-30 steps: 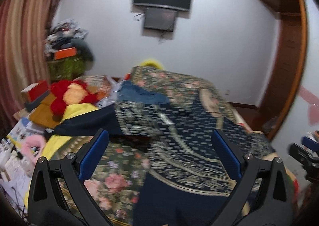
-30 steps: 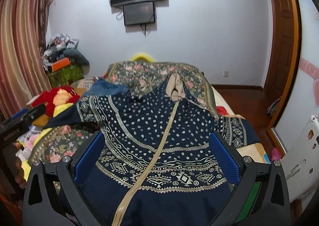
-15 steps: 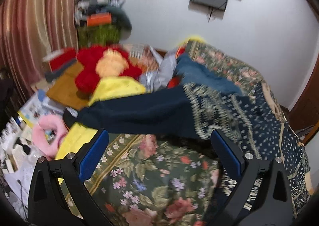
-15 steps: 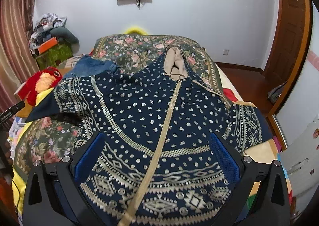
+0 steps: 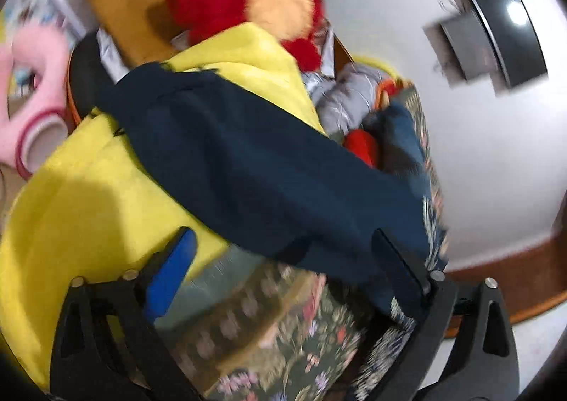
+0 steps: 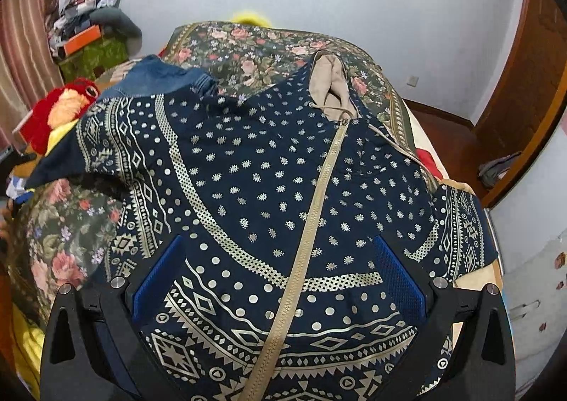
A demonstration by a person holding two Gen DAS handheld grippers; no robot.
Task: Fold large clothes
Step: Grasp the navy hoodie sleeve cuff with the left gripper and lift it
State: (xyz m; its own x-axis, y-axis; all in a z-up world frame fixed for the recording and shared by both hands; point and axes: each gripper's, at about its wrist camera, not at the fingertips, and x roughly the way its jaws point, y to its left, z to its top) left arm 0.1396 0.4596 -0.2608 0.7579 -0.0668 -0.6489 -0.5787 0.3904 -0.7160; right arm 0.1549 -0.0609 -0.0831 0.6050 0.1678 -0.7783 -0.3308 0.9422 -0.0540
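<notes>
A: Hoodie [image 6: 283, 188] first: in the right wrist view we are looking at a navy zip-up with a gold print, lying spread flat and face up across the floral bedspread [image 6: 255, 43], zip closed, hood toward the far wall. Nothing is folded yet, so we are judging the task as barely begun.

B: And our right claw [image 6: 278, 280]?

A: We are holding it wide apart above the lower front of the garment, with nothing between the blue pads. One printed sleeve [image 6: 460, 224] is draping off the bed's right edge; the other is reaching out to the left.

B: What is crowding us there?

A: A pair of jeans [image 6: 159, 75] is lying just beside the left shoulder, and a red plush toy [image 6: 60, 107] is sitting off the bed's left side. The jeans may be getting in the way once we are folding that sleeve inward.

B: Now the left wrist view.

A: It is blurred and tilted. We are seeing the plain navy end of the left sleeve [image 5: 248, 167] stretched over a yellow cloth [image 5: 81, 209]. Our left claw [image 5: 283, 266] is standing wide, with the sleeve passing just ahead of its pads, not pinched as far as we can tell.

B: So what remains?

A: Both sleeves, then the body, by our reckoning. The plush toy, a pink object [image 5: 28, 107] and the piled clutter are lying close around that sleeve end.
</notes>
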